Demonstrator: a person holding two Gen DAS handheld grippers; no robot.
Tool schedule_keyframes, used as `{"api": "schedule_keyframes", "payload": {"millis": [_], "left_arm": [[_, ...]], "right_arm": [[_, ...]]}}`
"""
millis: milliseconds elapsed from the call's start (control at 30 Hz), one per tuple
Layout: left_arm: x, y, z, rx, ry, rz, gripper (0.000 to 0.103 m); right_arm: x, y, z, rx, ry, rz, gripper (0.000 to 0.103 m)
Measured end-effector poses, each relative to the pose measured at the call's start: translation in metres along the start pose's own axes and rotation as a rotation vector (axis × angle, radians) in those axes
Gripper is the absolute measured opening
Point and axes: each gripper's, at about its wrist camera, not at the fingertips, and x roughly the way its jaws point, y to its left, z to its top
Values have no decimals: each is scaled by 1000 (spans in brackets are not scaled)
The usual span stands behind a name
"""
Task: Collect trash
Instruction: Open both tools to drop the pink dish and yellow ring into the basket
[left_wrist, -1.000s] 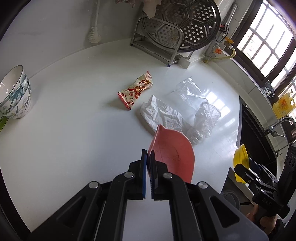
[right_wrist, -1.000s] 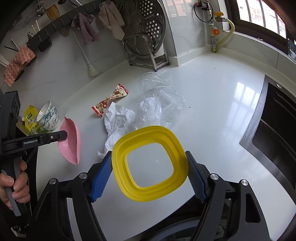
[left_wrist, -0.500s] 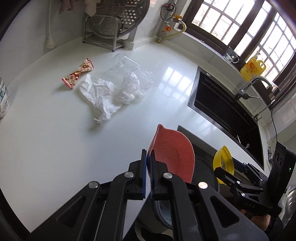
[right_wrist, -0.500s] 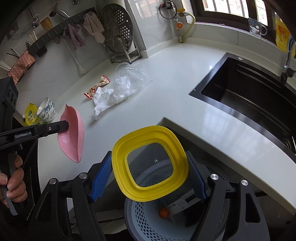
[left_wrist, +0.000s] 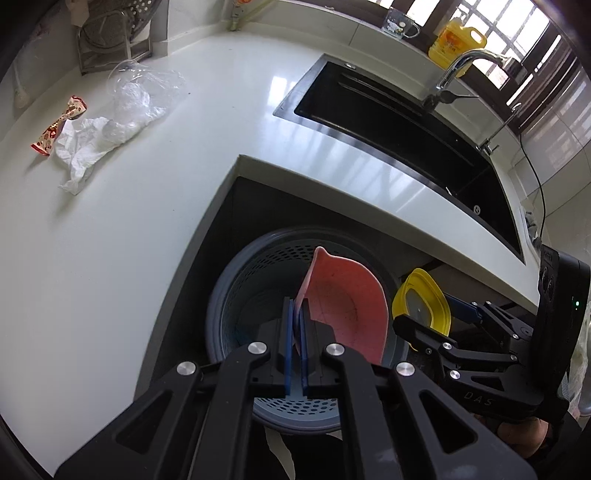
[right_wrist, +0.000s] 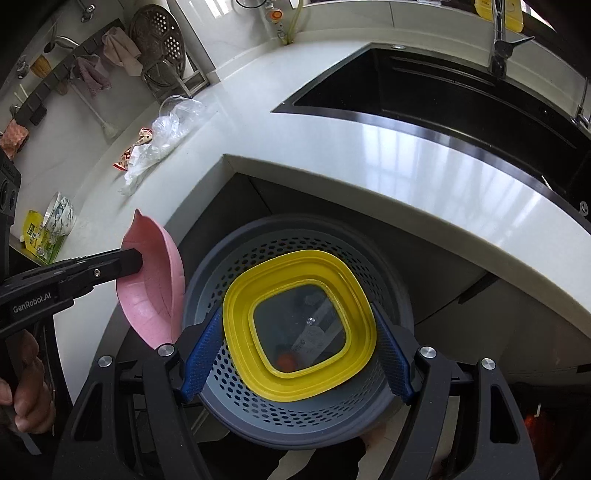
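Note:
My left gripper (left_wrist: 294, 314) is shut on the rim of a pink leaf-shaped dish (left_wrist: 343, 306), held over the grey perforated bin (left_wrist: 229, 295) below the counter's corner. From the right wrist view the same pink dish (right_wrist: 153, 291) hangs at the bin's left edge, gripped by the left gripper (right_wrist: 136, 264). My right gripper (right_wrist: 299, 328) is shut on a yellow square lid (right_wrist: 240, 325) with a clear centre, directly above the grey bin (right_wrist: 303, 417). The yellow lid (left_wrist: 421, 306) shows beside the pink dish. A red snack wrapper (left_wrist: 59, 125), crumpled white paper (left_wrist: 86, 144) and clear plastic (left_wrist: 140, 96) lie on the counter.
A white counter (left_wrist: 110, 240) wraps around the bin. A black sink (right_wrist: 443, 96) with a tap (left_wrist: 454, 70) lies beyond it. A dish rack (right_wrist: 162, 55) stands at the wall, stacked bowls (right_wrist: 59, 218) at the counter's left end. A hand (right_wrist: 26, 384) grips the left tool.
Both grippers have swung from above the counter to over the grey bin, carrying the pink dish and yellow lid. The trash on the counter now lies far off to the left.

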Motion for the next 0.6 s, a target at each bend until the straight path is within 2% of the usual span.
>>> {"api": "schedule_keyframes", "payload": {"millis": [67,267,333,367,400,433,600], "left_arm": [[7,-4,-2,3,18,7,4],[8,-5,-3,-28,37,12,14],[3,-5,-3,-42,23,15,32],[-1,-6,-4,-44,12,25,36],[-4,-7,-4,-45,3,38,48],[-8,-7,-4,-47,-9,45,52],[-22,-6,-6,-60,-28,63,52]], "right_arm": [[5,-3,-2,1,13,0,73],[6,-6,-2,-15,26,13,73],[4,-8,-2,-10,23,23,73],[2,-9,-3,-7,22,27,73],[1,-10,-3,-4,22,27,73],[0,-11,-3,0,22,29,74],[-7,-12,-2,9,24,62,75]]}}
